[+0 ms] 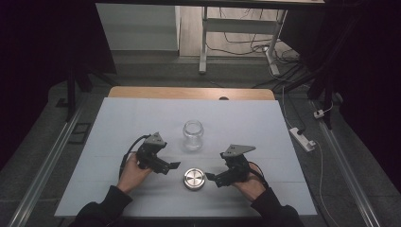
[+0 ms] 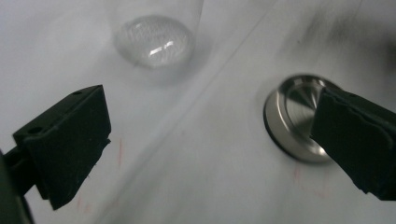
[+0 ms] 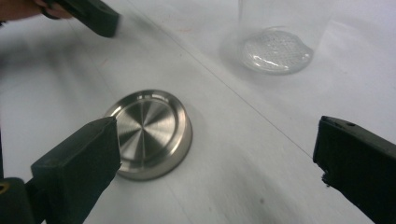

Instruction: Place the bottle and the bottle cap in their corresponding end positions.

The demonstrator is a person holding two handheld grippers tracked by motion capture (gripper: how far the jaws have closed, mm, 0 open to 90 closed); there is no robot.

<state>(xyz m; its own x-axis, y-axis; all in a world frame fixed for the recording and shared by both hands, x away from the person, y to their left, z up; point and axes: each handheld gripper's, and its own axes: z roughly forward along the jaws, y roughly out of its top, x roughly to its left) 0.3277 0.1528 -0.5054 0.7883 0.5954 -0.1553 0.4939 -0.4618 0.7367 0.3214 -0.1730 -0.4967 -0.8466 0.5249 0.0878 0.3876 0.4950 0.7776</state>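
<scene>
Both grippers, left (image 1: 176, 165) and right (image 1: 208, 177), gape wide and empty over the white table (image 1: 118, 123), flanking the steel lid (image 1: 194, 179); dark room behind.

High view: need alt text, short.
A round metal lid lies flat on a white table, between the open left gripper and open right gripper. A clear glass jar stands upright and uncapped just beyond the lid.

My left black two-jaw tool (image 1: 171, 166) carries a grey three-cornered plate and trails a black cable. My right black tool (image 1: 211, 177) looks the same. Both jaws end in blocky black pads. My sleeves are dark.
</scene>
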